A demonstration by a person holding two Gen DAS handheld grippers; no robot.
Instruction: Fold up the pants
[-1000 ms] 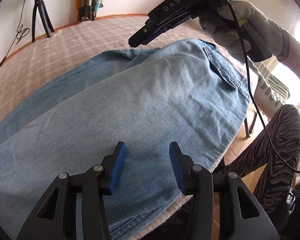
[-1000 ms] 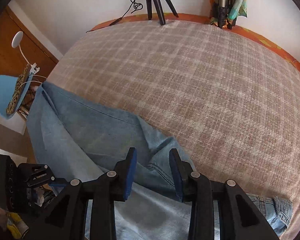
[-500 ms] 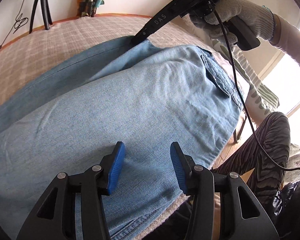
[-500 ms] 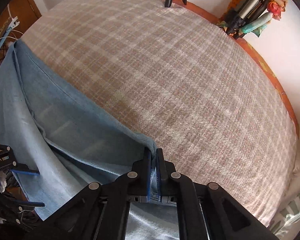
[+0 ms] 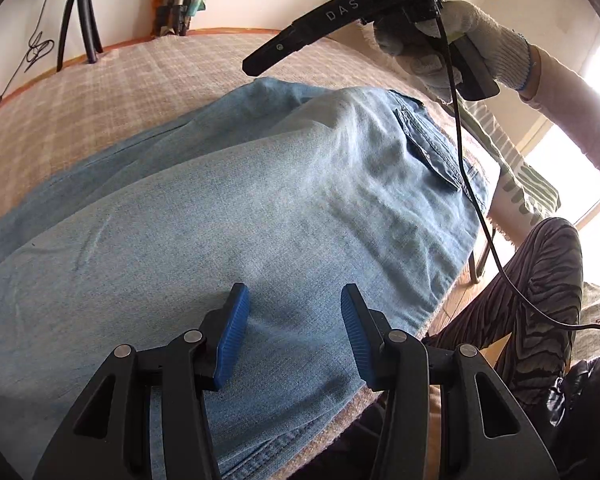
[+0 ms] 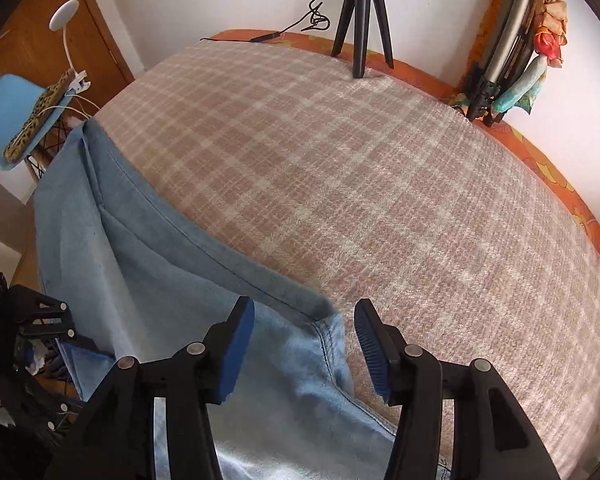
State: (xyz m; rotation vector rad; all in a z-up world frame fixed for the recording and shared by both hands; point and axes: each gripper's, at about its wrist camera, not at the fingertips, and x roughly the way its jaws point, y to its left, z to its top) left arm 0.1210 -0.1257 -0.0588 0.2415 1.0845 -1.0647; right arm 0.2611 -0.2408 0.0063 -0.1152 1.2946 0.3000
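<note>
Light blue jeans (image 5: pixel 260 208) lie flat along the near edge of a plaid-covered bed (image 5: pixel 100 92), back pocket (image 5: pixel 428 144) up, waist to the right. My left gripper (image 5: pixel 292 312) hovers open over the denim near the bed's front edge, nothing between its blue pads. A gloved hand (image 5: pixel 460 40) holds my right gripper (image 5: pixel 260 65) just above the jeans' far edge. In the right wrist view the right gripper (image 6: pixel 304 328) has its jaws opening; the seamed fold of the jeans (image 6: pixel 148 280) lies below between the pads, untouched by them.
Bare plaid blanket (image 6: pixel 380 184) stretches beyond the jeans to the wall. A black tripod (image 6: pixel 362 12) stands at the far edge, folded stands in the corner (image 6: pixel 496 80). A blue chair (image 6: pixel 12 120) is off the bed's end. The person's striped trouser leg (image 5: pixel 540 292) and a cable (image 5: pixel 472 200) are at the right.
Half a second ago the right gripper was shut on the jeans' far edge; now its pads stand apart and the fold lies on the bed. The left gripper has stayed in place.
</note>
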